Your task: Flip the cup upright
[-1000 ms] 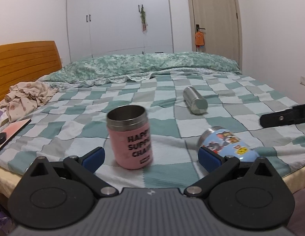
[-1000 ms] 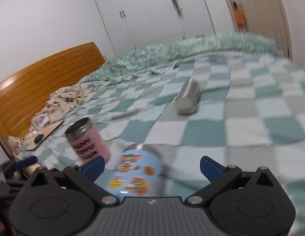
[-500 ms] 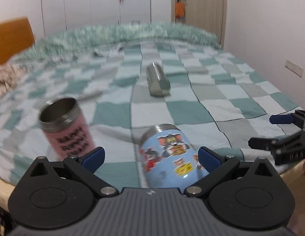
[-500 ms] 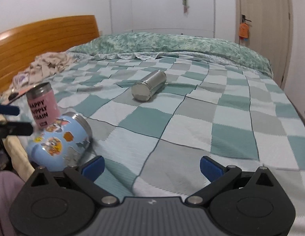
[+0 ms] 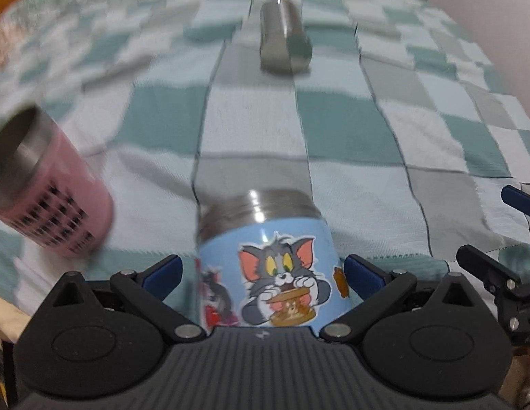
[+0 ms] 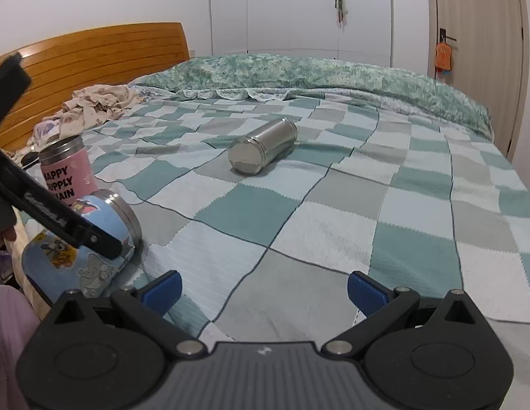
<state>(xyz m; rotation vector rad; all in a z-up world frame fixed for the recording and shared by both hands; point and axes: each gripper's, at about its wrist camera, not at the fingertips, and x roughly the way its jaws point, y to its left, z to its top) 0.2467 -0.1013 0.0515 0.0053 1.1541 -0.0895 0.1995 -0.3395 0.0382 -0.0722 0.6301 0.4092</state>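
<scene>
A light blue cartoon-sticker cup (image 5: 275, 266) lies on its side near the bed's front edge, its steel rim pointing away from me. My left gripper (image 5: 263, 275) is open, its blue pads on either side of the cup, not closed on it. The cup also shows in the right wrist view (image 6: 83, 249), with the left gripper's black arm across it. My right gripper (image 6: 263, 288) is open and empty over the checked blanket, to the right of the cup.
A pink cup (image 5: 42, 198) stands upright left of the blue one; it also shows in the right wrist view (image 6: 68, 174). A bare steel cup (image 6: 261, 150) lies on its side mid-bed. Crumpled clothes (image 6: 94, 106) lie by the wooden headboard (image 6: 94, 51).
My left gripper has moved forward and down so the blue cup now sits between its open fingers. The right gripper has stayed about where it was.
</scene>
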